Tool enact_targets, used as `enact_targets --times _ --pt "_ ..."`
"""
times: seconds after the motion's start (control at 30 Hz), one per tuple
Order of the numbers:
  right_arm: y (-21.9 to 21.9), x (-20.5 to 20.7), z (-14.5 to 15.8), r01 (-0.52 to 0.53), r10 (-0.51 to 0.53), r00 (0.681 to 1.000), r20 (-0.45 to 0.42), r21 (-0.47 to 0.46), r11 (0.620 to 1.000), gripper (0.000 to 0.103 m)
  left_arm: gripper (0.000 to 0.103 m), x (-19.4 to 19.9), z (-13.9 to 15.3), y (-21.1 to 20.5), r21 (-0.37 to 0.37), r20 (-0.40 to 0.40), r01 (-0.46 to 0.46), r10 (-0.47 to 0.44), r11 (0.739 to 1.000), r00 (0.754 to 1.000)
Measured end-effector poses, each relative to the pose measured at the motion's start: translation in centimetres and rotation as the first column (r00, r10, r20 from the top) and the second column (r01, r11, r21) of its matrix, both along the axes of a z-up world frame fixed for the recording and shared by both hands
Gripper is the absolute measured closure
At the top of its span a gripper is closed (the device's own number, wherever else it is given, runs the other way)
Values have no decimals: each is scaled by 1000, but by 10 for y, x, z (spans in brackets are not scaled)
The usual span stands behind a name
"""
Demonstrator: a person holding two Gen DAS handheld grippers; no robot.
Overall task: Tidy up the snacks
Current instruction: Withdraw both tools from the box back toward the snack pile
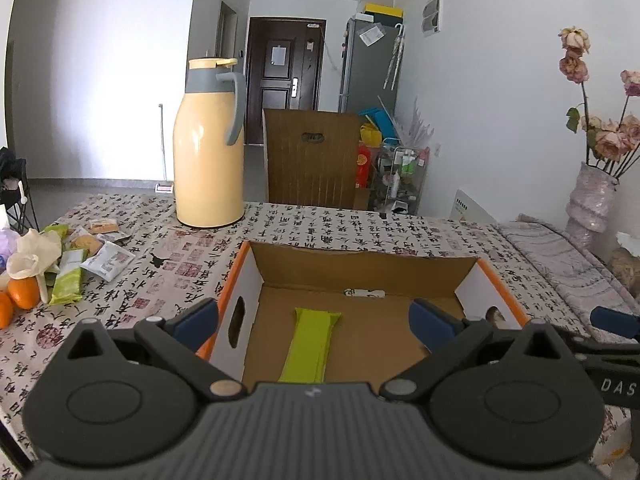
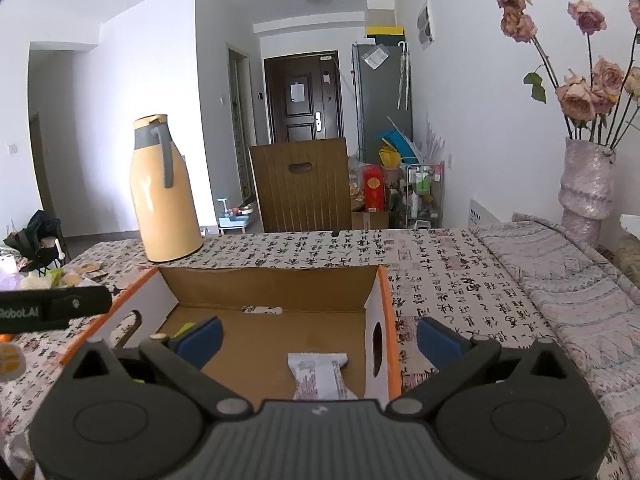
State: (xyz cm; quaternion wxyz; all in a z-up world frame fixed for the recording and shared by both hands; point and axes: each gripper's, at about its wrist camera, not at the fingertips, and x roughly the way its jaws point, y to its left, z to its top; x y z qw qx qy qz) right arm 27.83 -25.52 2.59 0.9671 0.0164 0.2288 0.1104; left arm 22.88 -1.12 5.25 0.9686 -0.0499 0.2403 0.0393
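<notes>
Your left gripper (image 1: 316,316): jaws spread fully wide, blue pads clear of everything, nothing held. It hangs over the near left part of the cardboard box (image 1: 360,258), its left pad outside the box's left wall and its right pad over the box floor.

Your right gripper (image 2: 320,338): jaws equally wide, nothing between the pads. Its left pad sits over the box floor, its right pad outside the box's right wall above the tablecloth (image 2: 460,272).

Items inside the box:
- green snack bar (image 1: 310,344), lying flat on the floor toward the left, lengthwise away from you, directly below your left gripper.
- white snack packet (image 2: 318,376), lying flat on the floor close to the right wall, below your right gripper.

Items outside the box:
- pile of loose snack packets (image 1: 88,252), on the tablecloth well to the left of the box, one of them a second green bar.
- oranges (image 1: 20,294), just beside that pile at the left edge.
- yellow thermos jug (image 1: 208,148), upright beyond the box's far left corner.
- vase of dried roses (image 2: 586,176), upright at the far right, on a patterned cloth.
- wooden chair back (image 1: 312,156), behind the table's far edge.
</notes>
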Motion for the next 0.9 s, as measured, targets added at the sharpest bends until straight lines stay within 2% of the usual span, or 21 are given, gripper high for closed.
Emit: enact_targets --times 0.23,0.47,0.9 --pt "0 -39 0 -16 16 1000 3 -2 1000 0 0 -30 1 3 9 3 20 -20 1000 1000" --pt "-4 -75 -9 -19 19 1000 -13 15 1000 0 0 -58 -11 10 19 -10 22 -22 1000 1000" --pt "-17 -107 -48 3 0 991 -135 22 1000 0 0 -101 -45 47 35 -68 20 -17 999 998"
